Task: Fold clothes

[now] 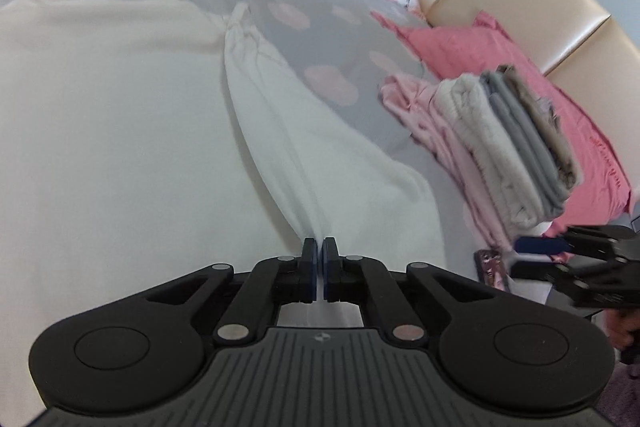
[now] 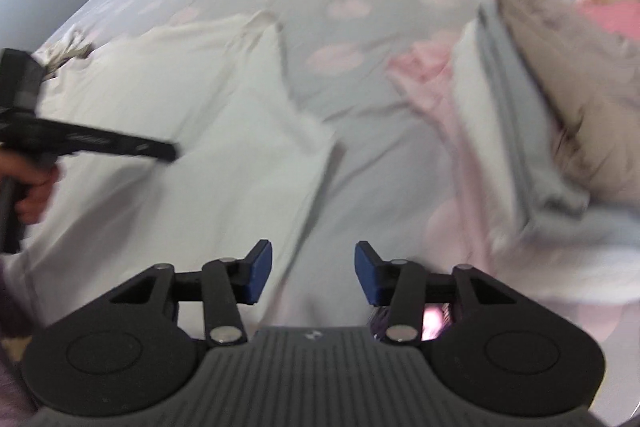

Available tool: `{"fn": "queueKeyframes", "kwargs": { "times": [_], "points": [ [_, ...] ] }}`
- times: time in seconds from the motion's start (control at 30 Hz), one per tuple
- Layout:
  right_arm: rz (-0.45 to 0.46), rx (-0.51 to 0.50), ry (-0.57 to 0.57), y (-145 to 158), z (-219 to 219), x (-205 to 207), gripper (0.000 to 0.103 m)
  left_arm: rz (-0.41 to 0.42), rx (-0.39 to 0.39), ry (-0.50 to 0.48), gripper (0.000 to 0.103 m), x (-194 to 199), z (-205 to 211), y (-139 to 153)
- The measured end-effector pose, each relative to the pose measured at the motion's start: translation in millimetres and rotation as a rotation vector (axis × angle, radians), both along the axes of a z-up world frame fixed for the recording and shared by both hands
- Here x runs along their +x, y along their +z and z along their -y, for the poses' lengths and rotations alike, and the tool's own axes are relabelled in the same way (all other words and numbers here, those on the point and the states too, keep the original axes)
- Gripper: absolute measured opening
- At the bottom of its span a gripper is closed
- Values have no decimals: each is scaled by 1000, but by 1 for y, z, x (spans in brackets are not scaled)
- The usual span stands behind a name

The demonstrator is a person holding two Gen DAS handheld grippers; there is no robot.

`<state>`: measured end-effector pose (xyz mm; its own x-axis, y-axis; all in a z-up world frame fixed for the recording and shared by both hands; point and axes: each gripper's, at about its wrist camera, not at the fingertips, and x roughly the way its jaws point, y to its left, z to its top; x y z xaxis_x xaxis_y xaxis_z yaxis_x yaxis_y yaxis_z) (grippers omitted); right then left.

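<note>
A stack (image 1: 516, 147) of folded clothes is already piled at the bed's (image 1: 340, 39) right, while the cream garment (image 1: 120, 131), spread at the left, is pinched by the clenched left gripper (image 1: 319, 269), the right gripper (image 2: 313, 273) being released and empty.

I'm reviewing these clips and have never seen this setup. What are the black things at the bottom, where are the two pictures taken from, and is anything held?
No robot: a person holds a two-finger hand-held gripper in each hand, with a camera on each looking along its fingers. The left gripper is shut on a fold of the cream garment spread on the bed. The right gripper is open and holds nothing. A stack of folded clothes lies beside the garment, near pink pillows.
</note>
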<state>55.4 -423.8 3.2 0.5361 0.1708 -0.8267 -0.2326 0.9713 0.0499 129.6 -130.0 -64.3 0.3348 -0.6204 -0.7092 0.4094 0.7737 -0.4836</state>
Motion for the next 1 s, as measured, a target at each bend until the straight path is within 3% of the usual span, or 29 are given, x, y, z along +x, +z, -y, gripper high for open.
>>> {"fn": "queueKeyframes", "kwargs": {
  "times": [0.07,0.13,0.33,0.47,0.73,0.8,0.9,1.0],
  "points": [
    [55,-58,20,-9,-5,10,34,19,14,15,0,-1,-11,7],
    [94,-66,34,-17,-7,20,30,11,16,30,0,1,-21,8],
    [120,27,66,-38,-13,55,31,-24,9,59,0,3,-32,-9],
    [179,3,153,-38,-28,61,31,-31,2,55,0,5,-34,-11],
    [171,32,156,-50,-40,84,34,-41,-13,49,0,6,-37,-13],
    [132,89,141,-51,-36,90,5,-38,-14,44,0,6,-37,-11],
    [122,77,81,-51,-29,95,6,-28,21,6,0,5,-32,-9],
    [58,154,13,-59,-15,107,6,-53,78,-11,0,7,-28,-22]
  ]
}}
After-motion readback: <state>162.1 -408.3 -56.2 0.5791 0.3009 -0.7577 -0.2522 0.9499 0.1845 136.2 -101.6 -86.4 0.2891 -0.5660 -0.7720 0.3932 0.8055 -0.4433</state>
